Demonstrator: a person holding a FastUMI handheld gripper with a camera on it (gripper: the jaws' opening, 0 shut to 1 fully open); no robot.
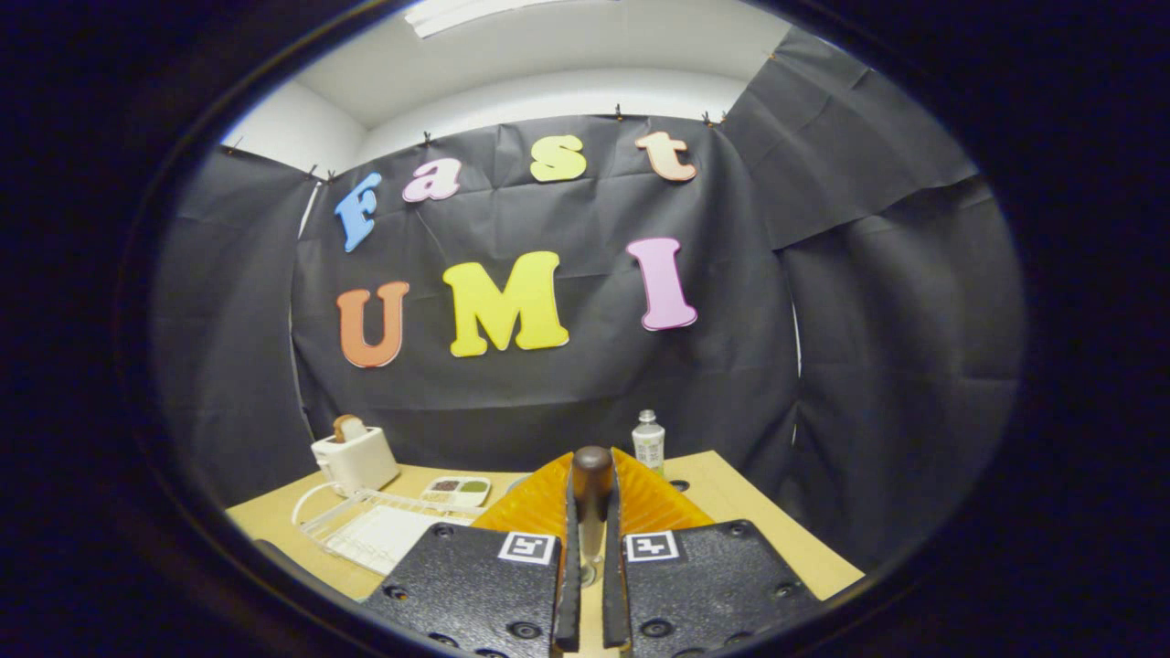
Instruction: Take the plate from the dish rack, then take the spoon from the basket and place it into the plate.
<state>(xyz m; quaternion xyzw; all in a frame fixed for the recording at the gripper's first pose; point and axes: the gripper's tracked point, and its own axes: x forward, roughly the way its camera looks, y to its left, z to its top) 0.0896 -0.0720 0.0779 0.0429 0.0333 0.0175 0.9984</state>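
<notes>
My gripper (592,475) is raised above the wooden table (731,498) and shut on the spoon (592,493). The spoon stands upright between the orange fingers (539,503). Its dark brown rounded handle end pokes up past the fingertips, and its metal shaft runs down between the pads. The clear dish rack (375,528) lies on the table to the left of the fingers, with a white mat under it. A pale curved sliver (517,479) peeks out behind the left finger; I cannot tell what it is.
A white toaster (355,459) with a slice of bread in it stands at the back left. A small divided dish (457,491) sits beside the rack. Beyond the right finger, near the wall, stands a small clear bottle (649,441).
</notes>
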